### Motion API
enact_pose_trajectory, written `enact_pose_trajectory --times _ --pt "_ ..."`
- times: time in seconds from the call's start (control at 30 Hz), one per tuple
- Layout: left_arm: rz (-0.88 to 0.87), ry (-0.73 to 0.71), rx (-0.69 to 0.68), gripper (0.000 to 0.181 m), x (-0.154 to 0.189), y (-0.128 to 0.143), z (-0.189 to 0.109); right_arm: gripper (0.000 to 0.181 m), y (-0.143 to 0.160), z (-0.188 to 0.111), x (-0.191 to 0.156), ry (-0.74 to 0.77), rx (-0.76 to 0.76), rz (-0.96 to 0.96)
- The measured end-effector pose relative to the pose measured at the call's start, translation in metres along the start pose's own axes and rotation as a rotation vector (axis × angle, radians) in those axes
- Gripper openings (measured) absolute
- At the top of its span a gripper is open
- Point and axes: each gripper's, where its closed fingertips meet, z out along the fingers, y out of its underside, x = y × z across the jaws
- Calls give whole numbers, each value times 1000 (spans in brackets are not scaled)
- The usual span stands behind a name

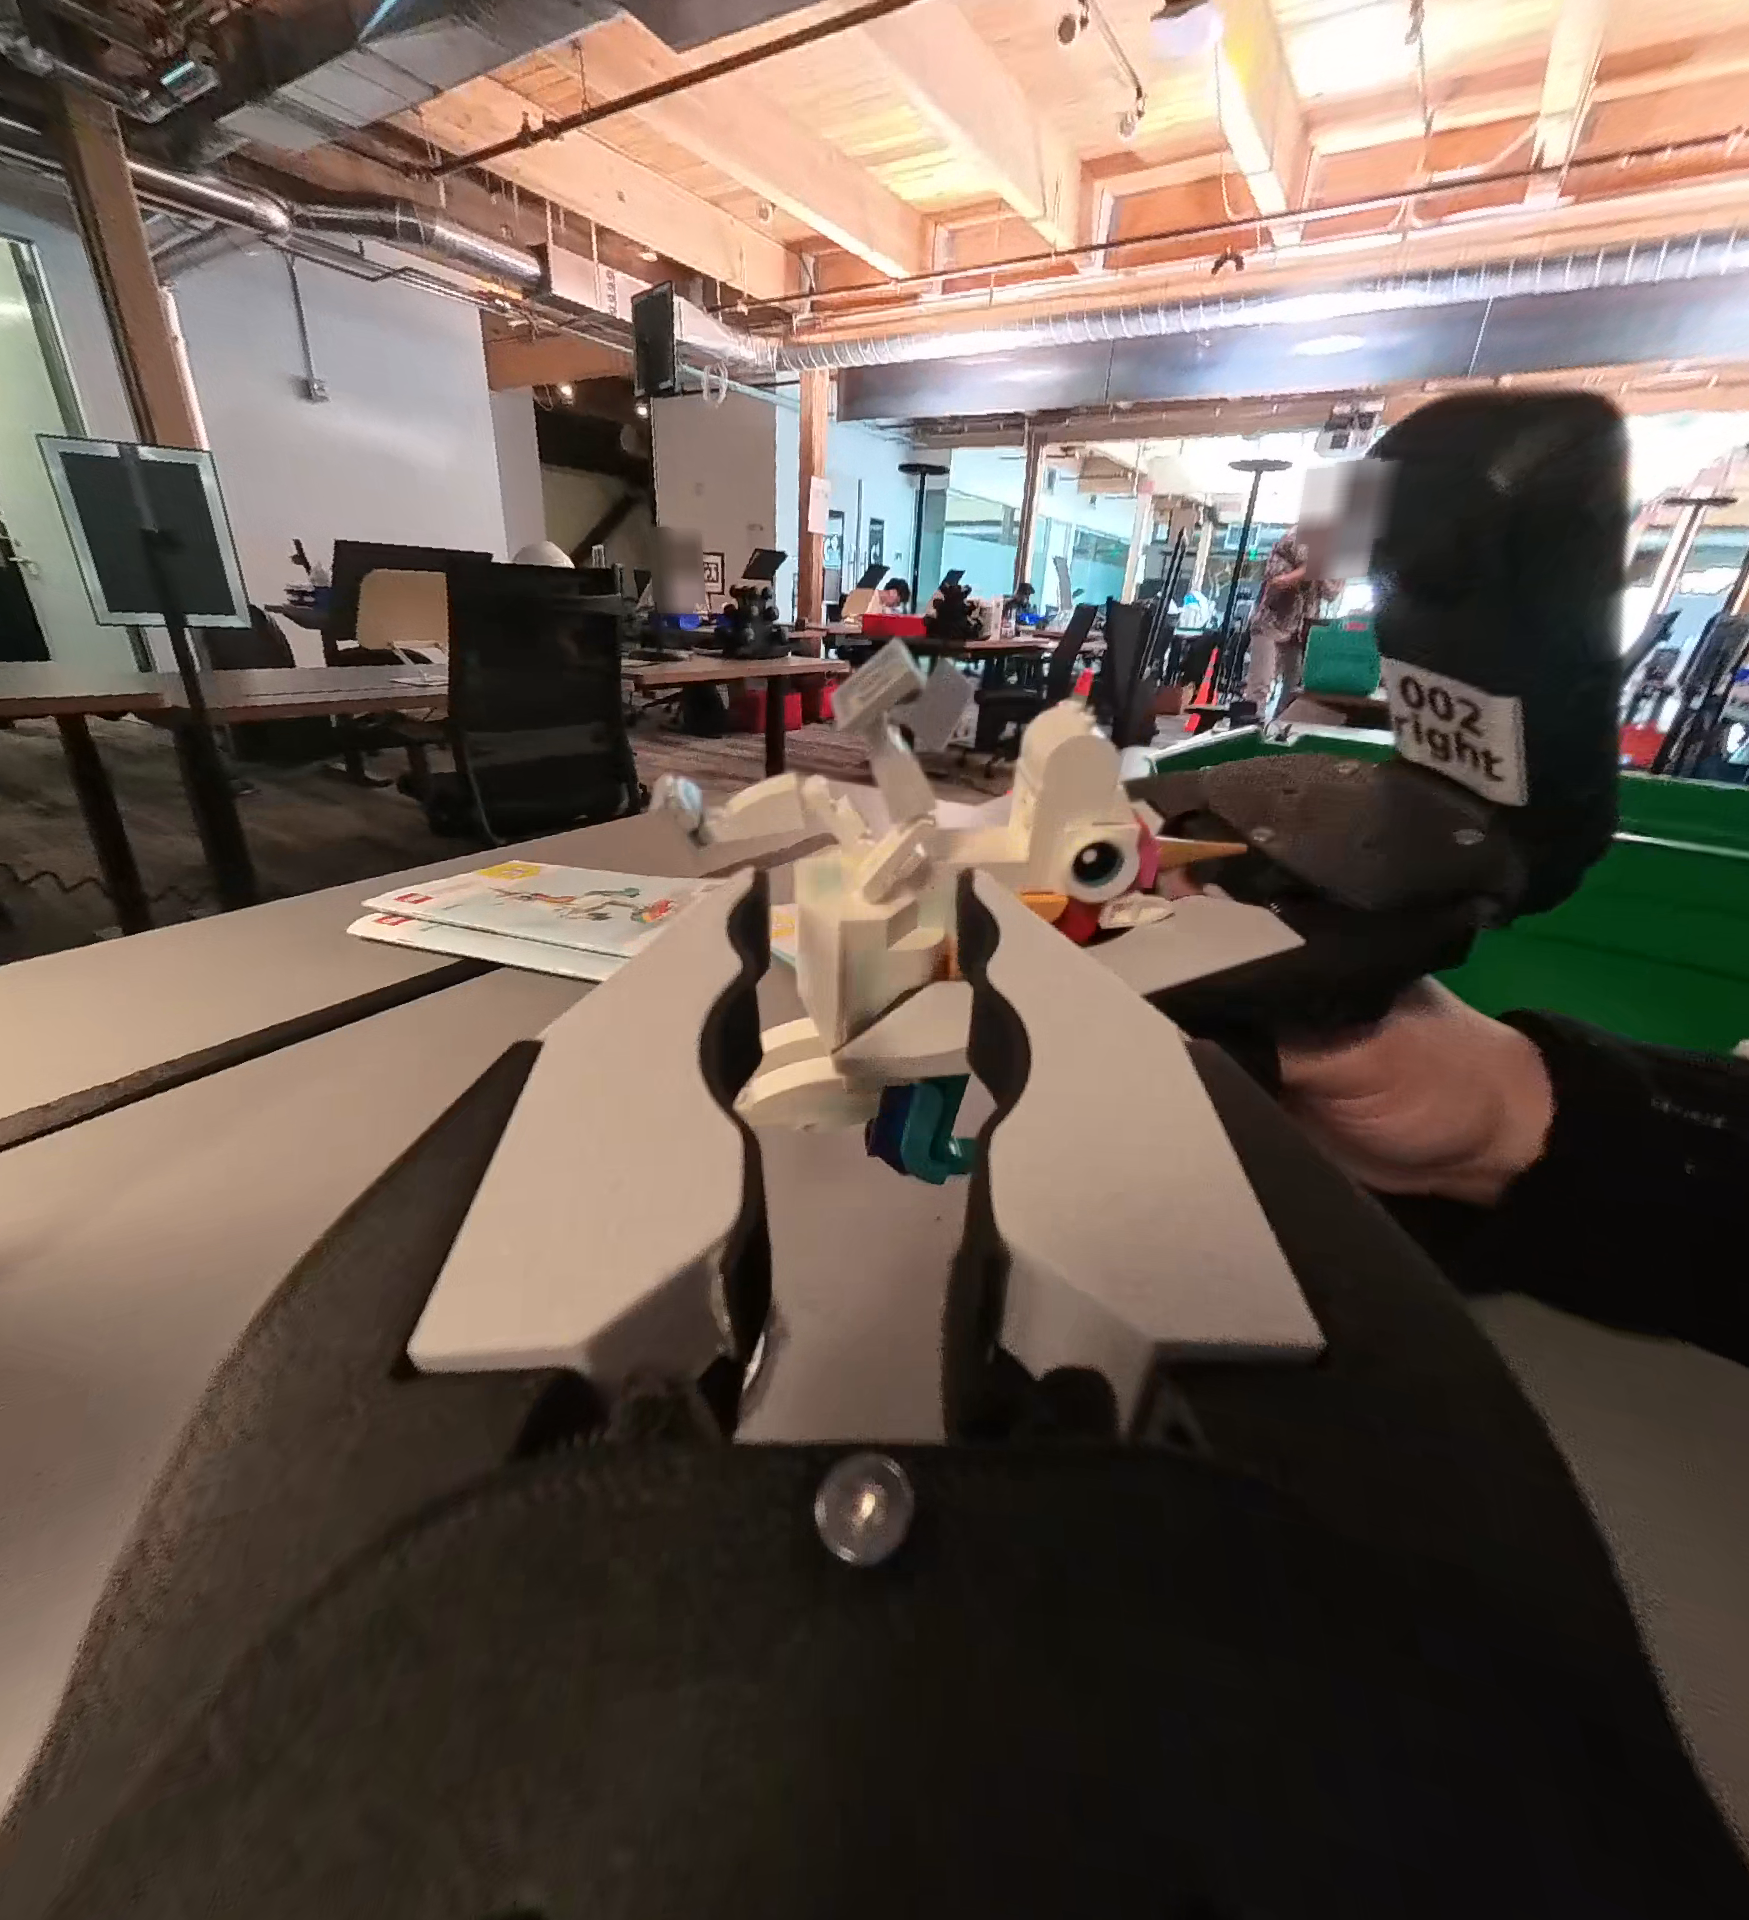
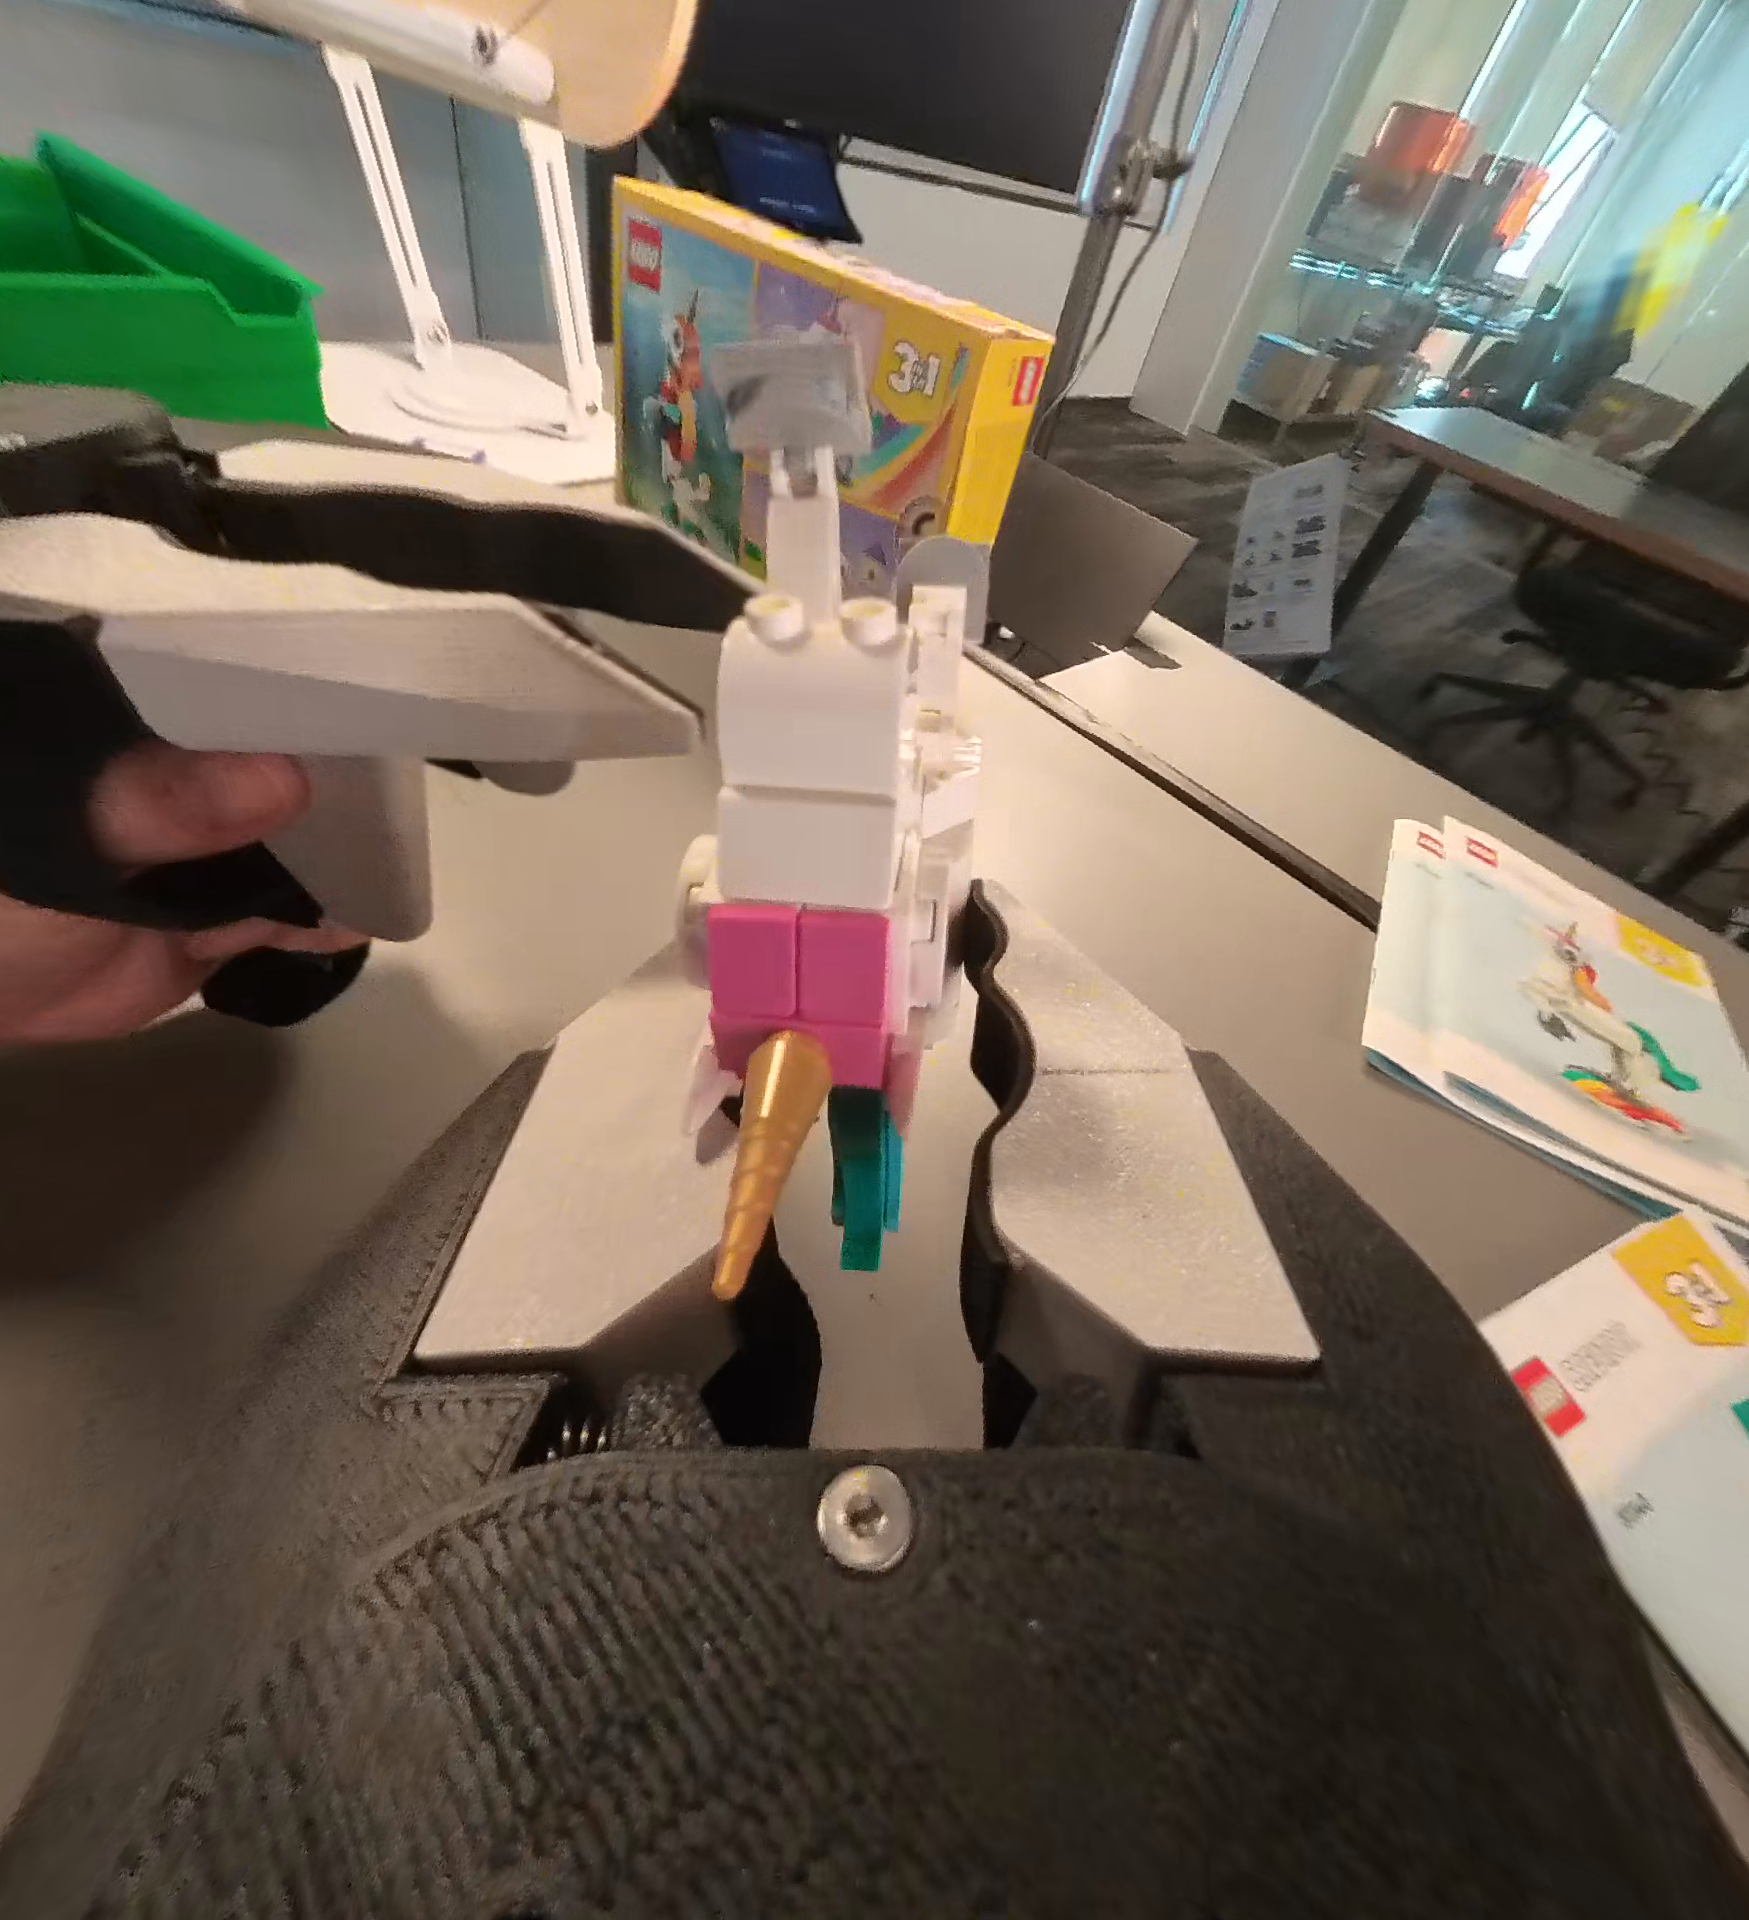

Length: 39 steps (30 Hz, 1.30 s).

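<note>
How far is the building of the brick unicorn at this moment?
Done, it seems: the brick unicorn already has body, head and a gold horn joined. In hand: the left gripper clamps its body and the right gripper its head, jaws closed on it. Left: I cannot tell which pieces are missing; the booklets lie closed nearby.

booklet (image 2: 1680, 1538) cut off at edge, green bin (image 2: 101, 281) cropped, blurred

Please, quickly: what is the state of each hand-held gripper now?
Left hand-held gripper: shut on the brick unicorn.
Right hand-held gripper: shut on the same brick unicorn.
</note>
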Motion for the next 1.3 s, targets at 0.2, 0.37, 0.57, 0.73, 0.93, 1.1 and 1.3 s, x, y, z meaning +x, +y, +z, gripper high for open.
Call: enact_pose_trajectory --times 0.2,0.37,0.57,0.73,0.93,1.1,1.3 --pt "37 -6 -11 32 1 2 1 34 3 4 -9 21 -37 -116" --pt "-27 -4 5 24 -3 0 -1 34 1 4 -10 38 -25 -153" --pt "-192 70 22 14 -7 -1 -2 34 -4 0 -8 51 12 -179" --pt "-372 186 80 11 -4 -7 -4 34 -11 -4 -9 63 65 -227" --pt "-578 276 148 11 -8 -11 -8 34 -21 -9 -11 68 129 -269" --pt "-556 304 139 19 -3 -11 -7 34 -20 -10 -9 77 134 -278" --pt "-533 280 123 12 -4 -8 -6 34 -21 -10 -12 83 137 -331"
